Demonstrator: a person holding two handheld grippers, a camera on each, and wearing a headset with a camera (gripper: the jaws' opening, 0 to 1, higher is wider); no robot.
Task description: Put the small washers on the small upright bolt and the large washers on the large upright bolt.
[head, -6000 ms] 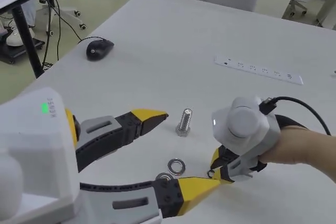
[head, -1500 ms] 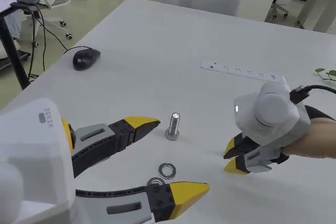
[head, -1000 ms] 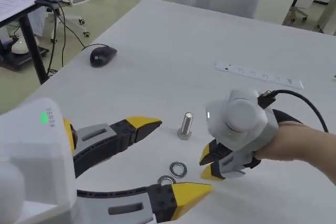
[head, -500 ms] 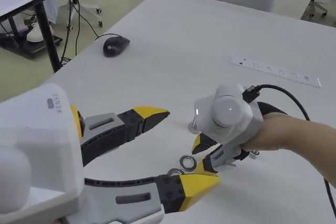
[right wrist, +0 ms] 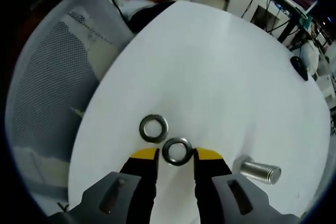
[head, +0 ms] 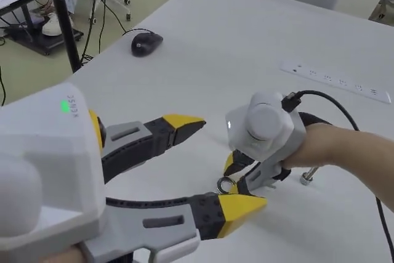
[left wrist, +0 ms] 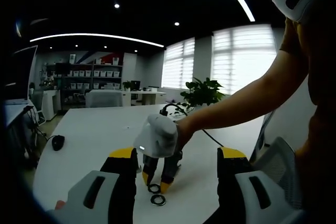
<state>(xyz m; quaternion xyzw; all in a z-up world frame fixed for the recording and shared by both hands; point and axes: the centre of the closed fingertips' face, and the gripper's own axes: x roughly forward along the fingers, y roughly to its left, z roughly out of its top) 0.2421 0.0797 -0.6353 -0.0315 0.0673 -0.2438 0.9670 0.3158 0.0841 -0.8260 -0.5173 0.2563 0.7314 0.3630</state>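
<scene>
The right tool (right wrist: 177, 156) points down at the white counter (right wrist: 210, 66). Its yellow-tipped jaws are narrowly parted on either side of a flat steel ring washer (right wrist: 177, 140); I cannot tell whether they pinch it. A second steel washer (right wrist: 154, 118) lies just beside that washer, and a threaded steel bolt (right wrist: 260, 172) stands near it. The left tool (left wrist: 177, 155) gapes wide and empty, near the same washer.

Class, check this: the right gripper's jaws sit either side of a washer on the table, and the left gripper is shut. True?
No. The left gripper is open, its jaws wide apart, as the left gripper view shows. The right gripper's jaws do sit either side of a washer on the table.
</scene>
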